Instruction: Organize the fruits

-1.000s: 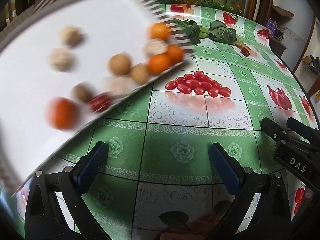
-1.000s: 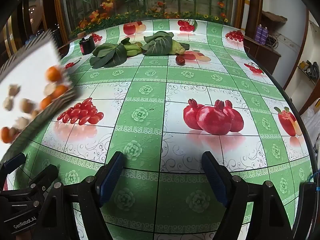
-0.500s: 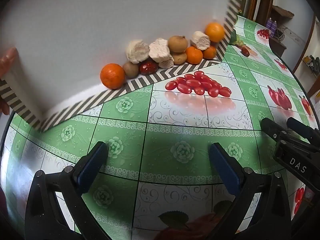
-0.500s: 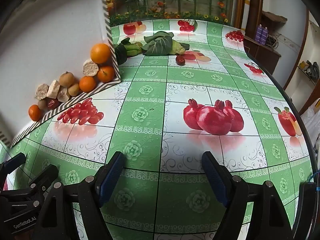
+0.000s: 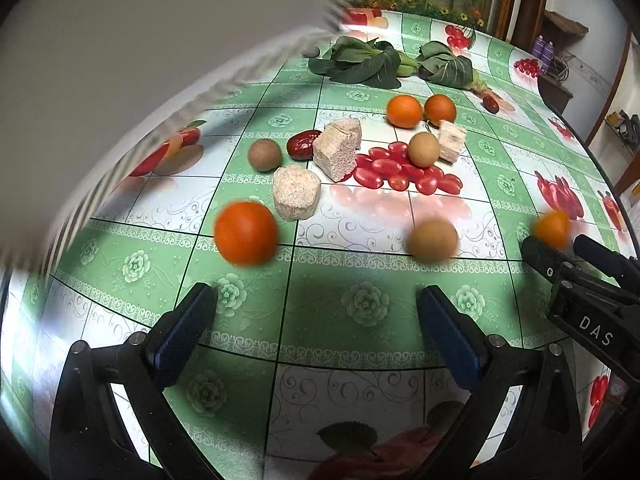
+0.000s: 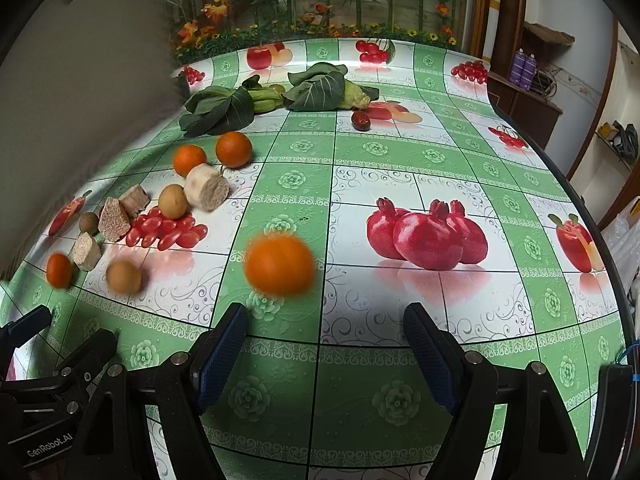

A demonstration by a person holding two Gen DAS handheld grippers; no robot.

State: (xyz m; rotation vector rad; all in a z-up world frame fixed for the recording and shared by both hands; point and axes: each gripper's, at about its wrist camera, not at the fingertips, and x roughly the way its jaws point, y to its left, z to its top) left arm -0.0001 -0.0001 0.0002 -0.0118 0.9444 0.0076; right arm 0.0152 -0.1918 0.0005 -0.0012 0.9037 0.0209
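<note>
Green fruit-print worktop [image 5: 360, 308] strewn with oranges [image 5: 404, 111], brown fruits [image 5: 424, 149] and pale chunks [image 5: 336, 151] at frame centre; left claw [image 5: 316, 328] and right claw [image 6: 324, 344] wide apart, empty, at bottom edge.

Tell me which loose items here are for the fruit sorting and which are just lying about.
For the job:
round orange citrus fruits
smooth brown round fruits
wrinkled dark red date

Lying about:
pale crumbly cut chunks
leafy green vegetables
blurred white striped-edge tray

Both tongs are open, empty.
</note>
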